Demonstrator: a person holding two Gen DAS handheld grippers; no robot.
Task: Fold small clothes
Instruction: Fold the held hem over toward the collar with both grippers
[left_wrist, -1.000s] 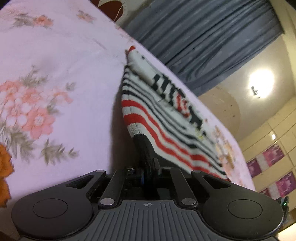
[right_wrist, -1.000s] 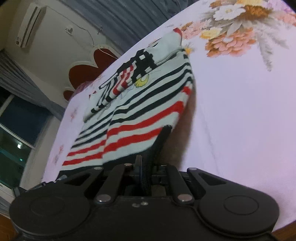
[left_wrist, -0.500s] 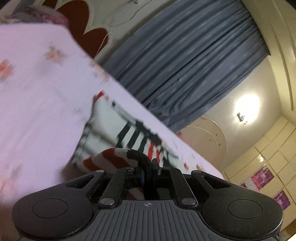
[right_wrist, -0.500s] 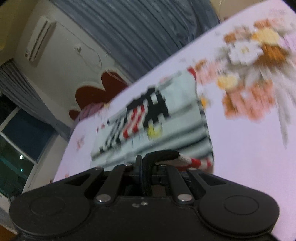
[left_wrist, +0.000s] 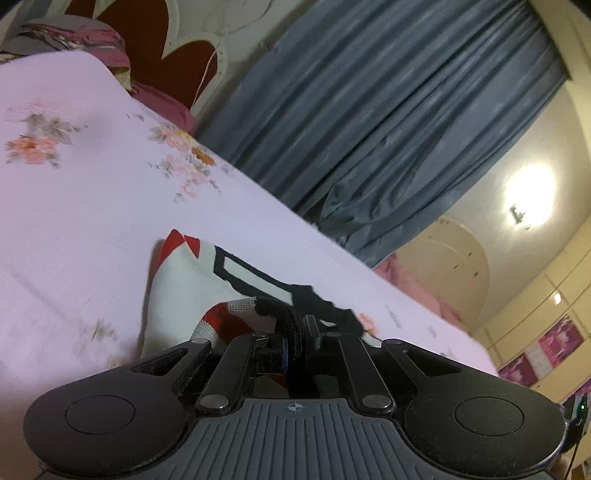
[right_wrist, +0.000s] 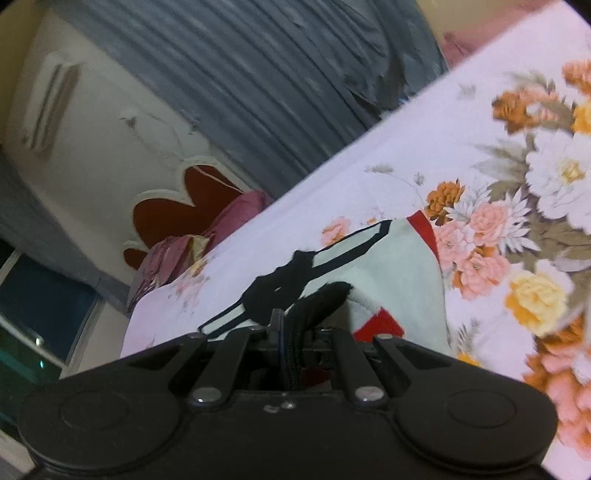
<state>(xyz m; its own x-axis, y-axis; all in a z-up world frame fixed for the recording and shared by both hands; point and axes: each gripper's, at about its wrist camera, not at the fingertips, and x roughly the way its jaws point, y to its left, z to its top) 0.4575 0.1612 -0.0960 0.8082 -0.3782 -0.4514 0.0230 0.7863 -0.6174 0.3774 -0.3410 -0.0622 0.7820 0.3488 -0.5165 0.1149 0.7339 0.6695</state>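
While both grippers, left (left_wrist: 295, 332) and right (right_wrist: 291, 332), have jaws clamped on the sweater (left_wrist: 184, 280) hem, uneven travel could skew the fold on the bed (left_wrist: 74, 221).

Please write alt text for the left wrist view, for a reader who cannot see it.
The left gripper is shut on the black hem of a small striped garment, white with red and black. The garment lies on a pale floral bedsheet. Behind the bed hang grey-blue curtains, and a ceiling lamp glows at right.
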